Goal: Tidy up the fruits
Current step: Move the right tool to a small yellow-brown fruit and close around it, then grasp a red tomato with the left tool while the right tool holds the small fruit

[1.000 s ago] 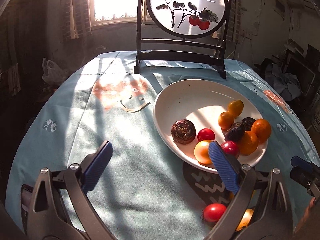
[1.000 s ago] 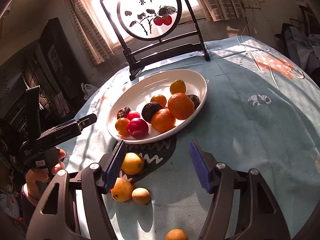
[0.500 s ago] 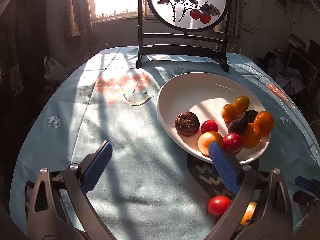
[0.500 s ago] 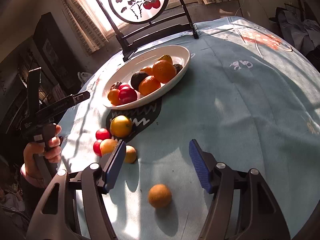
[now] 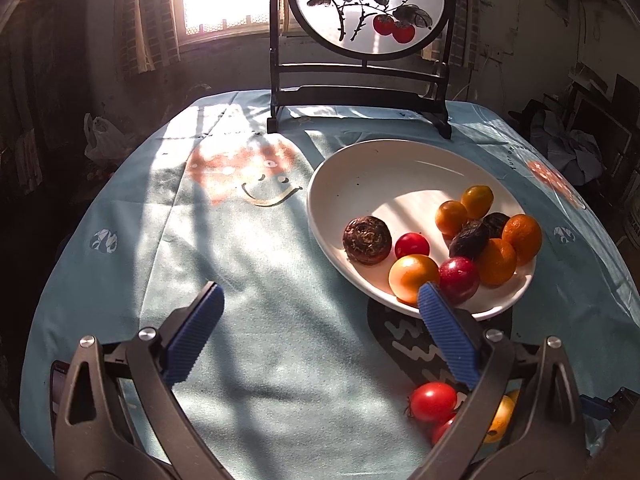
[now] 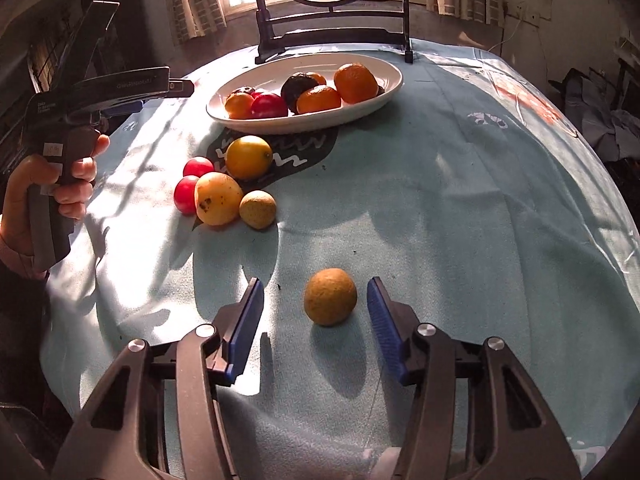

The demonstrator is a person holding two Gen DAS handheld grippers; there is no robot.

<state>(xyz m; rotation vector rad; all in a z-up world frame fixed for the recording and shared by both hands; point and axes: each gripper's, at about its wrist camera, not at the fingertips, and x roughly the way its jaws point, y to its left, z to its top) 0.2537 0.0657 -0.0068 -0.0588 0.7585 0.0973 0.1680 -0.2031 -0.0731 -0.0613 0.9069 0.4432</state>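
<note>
A white oval plate [image 5: 360,168] [image 6: 384,88] holds oranges, red fruits, dark fruits and a brown ridged one. In the right wrist view a small brownish round fruit [image 6: 330,297] lies on the cloth between the blue pads of my right gripper [image 6: 315,310]; the jaws are closing and neither pad touches it. Loose fruits sit near the plate: a yellow lemon [image 6: 249,157], two red tomatoes [image 6: 198,167], a spotted yellow fruit [image 6: 218,199] and a small tan one [image 6: 258,209]. My left gripper [image 5: 318,320] hangs open over bare cloth, left of a red tomato [image 5: 433,402].
A light-blue printed cloth [image 5: 240,264] covers the round table. A black-framed round painted screen [image 5: 368,4] stands at the far edge by the window. A person's hand [image 6: 68,184] holds the left gripper's handle at the table's left side.
My right gripper swung away from the plate and sank toward the lone brownish fruit, which now lies between its narrowing jaws. The left gripper stayed where it was.
</note>
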